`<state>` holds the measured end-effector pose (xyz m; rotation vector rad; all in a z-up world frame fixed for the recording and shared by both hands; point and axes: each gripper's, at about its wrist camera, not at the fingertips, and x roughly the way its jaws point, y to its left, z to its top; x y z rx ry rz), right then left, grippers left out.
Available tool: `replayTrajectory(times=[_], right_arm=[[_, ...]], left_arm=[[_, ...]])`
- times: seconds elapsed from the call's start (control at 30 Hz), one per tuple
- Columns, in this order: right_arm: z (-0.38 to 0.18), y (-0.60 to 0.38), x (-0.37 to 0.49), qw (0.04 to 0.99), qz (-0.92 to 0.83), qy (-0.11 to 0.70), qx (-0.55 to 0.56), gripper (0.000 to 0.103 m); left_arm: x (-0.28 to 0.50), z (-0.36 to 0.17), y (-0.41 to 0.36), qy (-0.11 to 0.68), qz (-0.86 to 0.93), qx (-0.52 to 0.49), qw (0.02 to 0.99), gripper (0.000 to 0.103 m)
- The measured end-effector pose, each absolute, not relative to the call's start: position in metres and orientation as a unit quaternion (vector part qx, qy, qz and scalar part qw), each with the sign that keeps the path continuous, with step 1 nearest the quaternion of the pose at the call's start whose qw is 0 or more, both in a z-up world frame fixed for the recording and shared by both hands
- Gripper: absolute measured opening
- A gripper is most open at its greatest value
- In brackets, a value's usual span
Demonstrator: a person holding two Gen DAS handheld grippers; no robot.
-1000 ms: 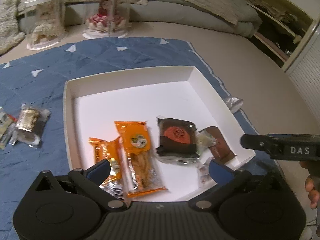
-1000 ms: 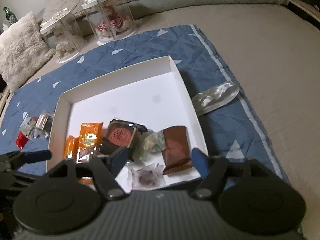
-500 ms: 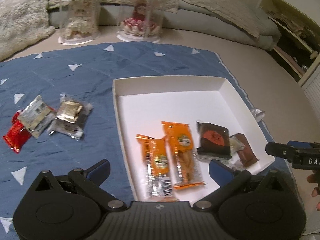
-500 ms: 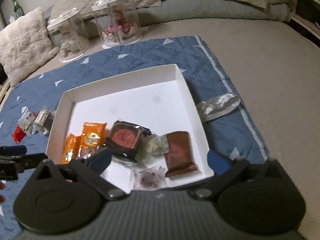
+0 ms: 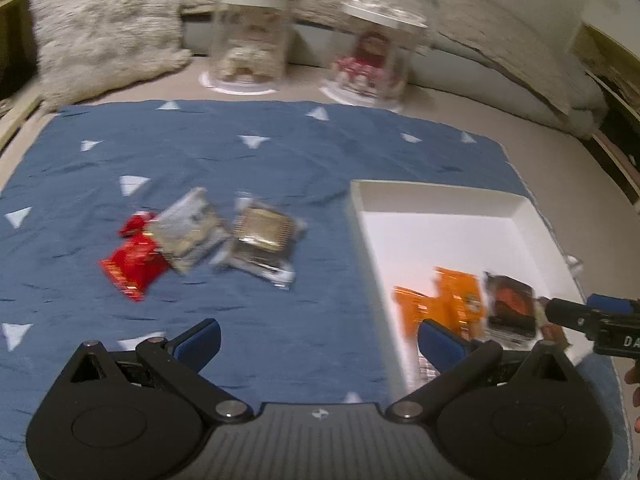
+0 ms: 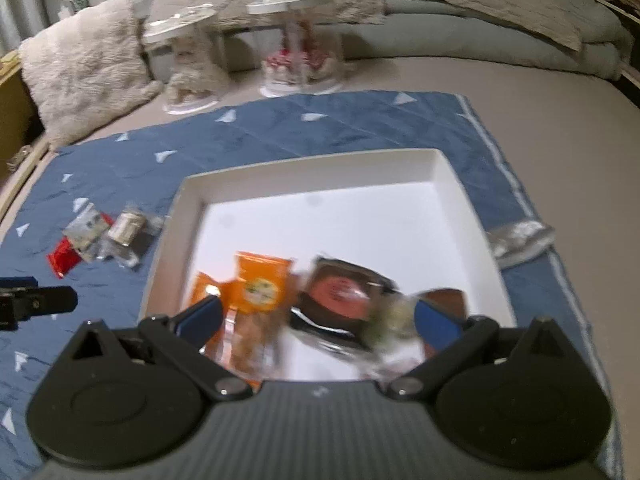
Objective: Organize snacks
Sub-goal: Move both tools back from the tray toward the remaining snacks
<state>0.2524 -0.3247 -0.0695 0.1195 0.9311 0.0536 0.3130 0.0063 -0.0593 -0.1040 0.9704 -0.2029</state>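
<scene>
A blue quilt [image 5: 256, 152] covers the bed, with a white tray [image 6: 188, 216] on its right half. The tray already holds several snacks — orange packs [image 6: 260, 284], a dark pack [image 6: 344, 292], a brown bar [image 6: 448, 300]. Three packs [image 5: 200, 236] lie loose on the quilt left of the tray, touching one another. The left gripper [image 5: 316, 340] hangs over the quilt near them, fingers apart and empty. The right gripper [image 6: 316, 316] sits above the tray, fingers spread wide, holding nothing. The step looks like fetching the loose packs — the left gripper must drop onto the nearest and close.
</scene>
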Motion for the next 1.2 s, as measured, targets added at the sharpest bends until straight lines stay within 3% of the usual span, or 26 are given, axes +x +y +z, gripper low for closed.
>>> replayTrajectory(times=[0.6, 0.8, 1.07, 1.2], right_arm=[[-0.057, -0.217, 0.292, 0.901, 0.092, 0.408, 0.116, 0.103], [-0.063, -0.180, 0.317, 0.901, 0.093, 0.393, 0.157, 0.103], [-0.093, -0.136, 0.371, 0.880, 0.090, 0.422, 0.199, 0.103], [-0.109, -0.120, 0.393, 0.867, 0.088, 0.436, 0.224, 0.103]], left_arm=[[0.335, -0.068, 0.131, 0.419, -0.015, -0.077, 0.905, 0.103], [0.347, -0.088, 0.128, 0.406, -0.046, 0.021, 0.912, 0.103], [0.369, -0.122, 0.113, 0.408, -0.058, 0.115, 0.904, 0.081], [0.386, -0.139, 0.113, 0.415, -0.062, 0.132, 0.898, 0.075]])
